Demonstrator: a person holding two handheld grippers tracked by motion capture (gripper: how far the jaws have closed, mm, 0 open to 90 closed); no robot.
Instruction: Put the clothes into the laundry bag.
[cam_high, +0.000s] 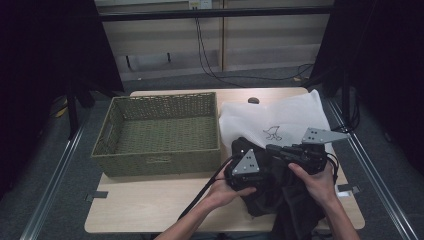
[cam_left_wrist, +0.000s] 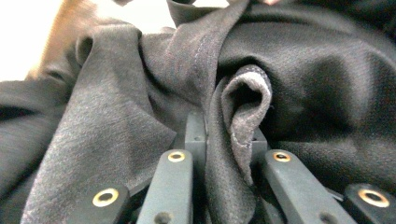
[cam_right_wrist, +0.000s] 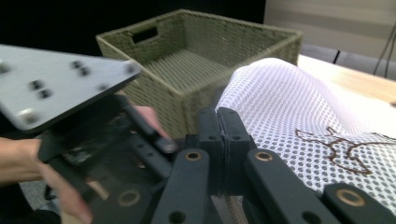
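A dark grey garment (cam_high: 280, 200) lies bunched at the table's front right and hangs over the near edge. My left gripper (cam_high: 260, 172) is shut on a fold of it, and the left gripper view has the cloth (cam_left_wrist: 116, 116) pinched between the jaws of that gripper (cam_left_wrist: 224, 126). A white mesh bag (cam_high: 280, 117) with a small dark drawing lies just behind the garment. My right gripper (cam_high: 274, 148) has its jaws pressed together at that bag's near edge; in the right gripper view the mesh (cam_right_wrist: 289, 102) rises right behind the gripper (cam_right_wrist: 223, 122). The left gripper's grey plate (cam_right_wrist: 56, 88) is close by.
An empty olive woven basket (cam_high: 160, 162) with handle cut-outs stands on the left half of the wooden table (cam_high: 150, 210), and its wall (cam_right_wrist: 159, 100) is just beyond my right gripper. A small dark object (cam_high: 253, 100) sits at the table's back edge. Black curtains flank the table.
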